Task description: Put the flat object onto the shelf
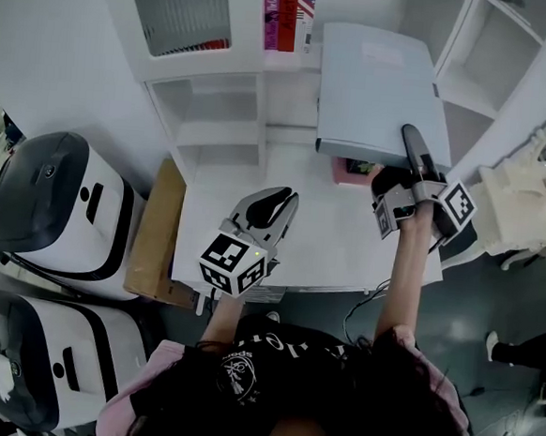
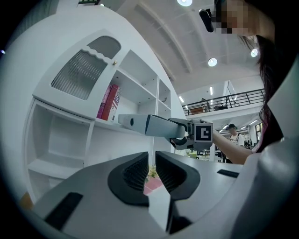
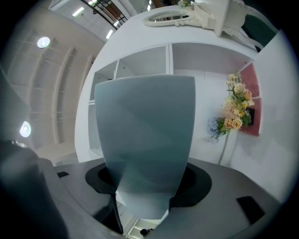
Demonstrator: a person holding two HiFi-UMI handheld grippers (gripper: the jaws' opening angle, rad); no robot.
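– Against the back wall, item one: shelf unit (image 1: 220, 114), white, painted, square open bays, one ribbed door panel. Item two?

– Counter (image 1: 328, 236), white, smooth and flat, set in front of the unit.

– Item three, the task's piece?

– Folder (image 1: 382, 94), grey-blue, rectangular, a thin and rigid-looking board with a matte skin. Held level above the back of the counter. Its far edge reaches the ledge where the books (image 1: 287, 16) stand upright, red and pink spines. Touching that ledge or just over it: cannot tell.

– Who holds it?

– Right claw (image 1: 413, 139), grey plastic with dark ribbed pads, clamped on the folder's near edge. Left claw (image 1: 289, 199), same make, jaws together on nothing, hanging over the counter's front, well apart from the folder.

– Handling note for the step in hand?

– Judged to be the slide-in. Hold the folder level, lead with the far edge and push straight along the ledge beside the books. Let go only once most of its face is borne. Gripped by one edge, a wide thin board would likely droop or pivot, so the idle claw could steady the free corner.

– Smallest entry?

– Flowers (image 3: 232, 109), cream and peach blooms, soft, on thin stems beside the bays.
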